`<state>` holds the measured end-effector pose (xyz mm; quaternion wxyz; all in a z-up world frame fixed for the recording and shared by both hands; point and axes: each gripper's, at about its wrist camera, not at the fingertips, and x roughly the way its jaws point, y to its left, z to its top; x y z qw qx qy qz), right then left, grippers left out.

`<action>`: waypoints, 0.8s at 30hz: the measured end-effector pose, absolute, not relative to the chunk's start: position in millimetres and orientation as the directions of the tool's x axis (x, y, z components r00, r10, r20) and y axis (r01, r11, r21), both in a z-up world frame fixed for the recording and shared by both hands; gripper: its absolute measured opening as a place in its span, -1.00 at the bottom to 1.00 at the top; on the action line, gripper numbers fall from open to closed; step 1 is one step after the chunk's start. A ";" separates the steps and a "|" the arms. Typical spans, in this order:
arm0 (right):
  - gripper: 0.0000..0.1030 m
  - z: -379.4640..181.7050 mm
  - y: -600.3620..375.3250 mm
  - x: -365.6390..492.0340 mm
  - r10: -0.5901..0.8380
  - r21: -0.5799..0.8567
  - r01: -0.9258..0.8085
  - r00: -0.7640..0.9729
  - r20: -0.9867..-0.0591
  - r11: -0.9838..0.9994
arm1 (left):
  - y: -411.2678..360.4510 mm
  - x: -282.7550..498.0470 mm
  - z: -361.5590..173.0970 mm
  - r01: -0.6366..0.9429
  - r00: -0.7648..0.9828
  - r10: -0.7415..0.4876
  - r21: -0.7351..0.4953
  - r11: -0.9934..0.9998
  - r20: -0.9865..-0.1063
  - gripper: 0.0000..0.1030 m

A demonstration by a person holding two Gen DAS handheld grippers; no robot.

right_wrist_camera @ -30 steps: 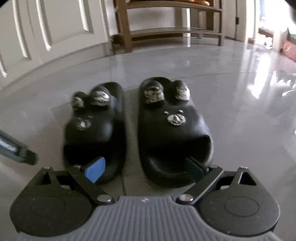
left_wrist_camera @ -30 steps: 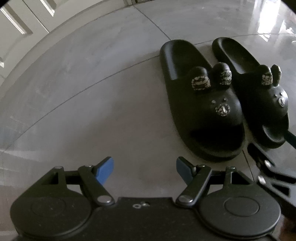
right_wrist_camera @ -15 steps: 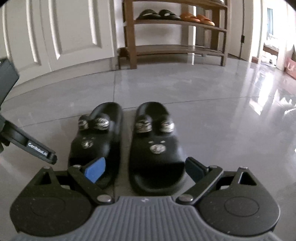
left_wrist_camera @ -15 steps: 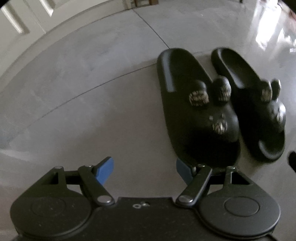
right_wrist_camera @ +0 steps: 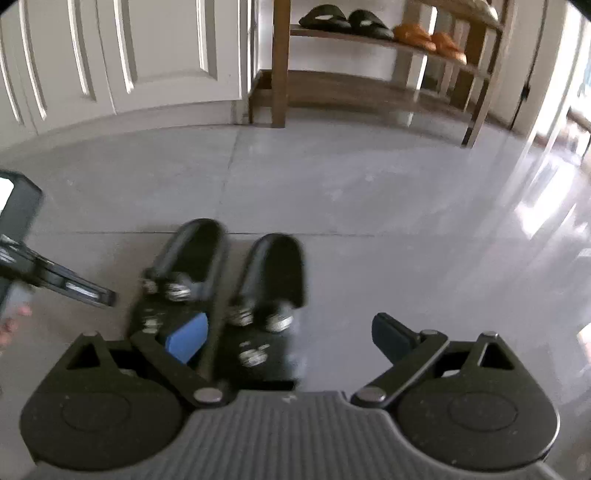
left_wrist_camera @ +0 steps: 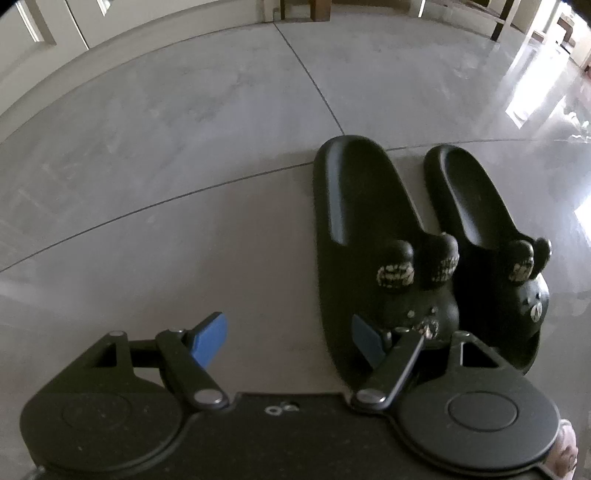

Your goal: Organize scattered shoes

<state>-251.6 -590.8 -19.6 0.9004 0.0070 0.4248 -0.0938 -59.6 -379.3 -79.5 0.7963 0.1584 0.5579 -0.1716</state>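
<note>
Grey tiled floor (left_wrist_camera: 184,155) fills most of both views, glossy, w/ grout lines crossing it. At 12 o'clock in the right view stands the wooden shoe rack (right_wrist_camera: 280,66) against the wall, next to white panelled doors (right_wrist_camera: 147,48); black sandals (right_wrist_camera: 343,18) and an orange pair (right_wrist_camera: 428,38) sit on its shelf, lined up, which I take as the pattern for where shoes belong.

The task's thing, the pair of black slippers (left_wrist_camera: 373,236), lies on the floor at approx 3 o'clock in the left view, side by side and parallel, nearly touching, bear-ear knobs on the toe straps at the end nearer me. In the right view the same pair sits at 7 o'clock, blurred. Neatly paired, so I'd judge the floor step done; whether they go on the rack I can't say.

My left gripper (left_wrist_camera: 288,343) points steeply down over bare tile, fingers wide, nothing btwn them; its right pad overlaps the near slipper in view only. My right gripper (right_wrist_camera: 291,338) is wide too, empty, clear above the pair. Left tool shows at 9 o'clock there
</note>
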 end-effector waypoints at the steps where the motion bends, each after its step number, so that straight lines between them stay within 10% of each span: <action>1: 0.89 -27.0 -589.2 -247.0 -0.163 -0.085 0.153 0.623 -0.765 0.985 | -380.6 -60.3 -80.3 0.454 0.320 -0.086 0.073 0.888 -0.944 0.46; 11: 0.89 -70.7 -585.9 -217.1 -0.059 -0.337 -0.262 0.706 -0.706 0.904 | -401.3 -63.7 -74.5 0.506 0.319 -0.036 0.138 0.852 -0.947 0.46; 24: 0.89 -55.4 -676.5 -177.8 0.227 -0.027 -0.373 0.619 -0.752 0.927 | -411.1 -52.9 -44.5 0.269 0.275 0.138 0.213 0.939 -0.952 0.46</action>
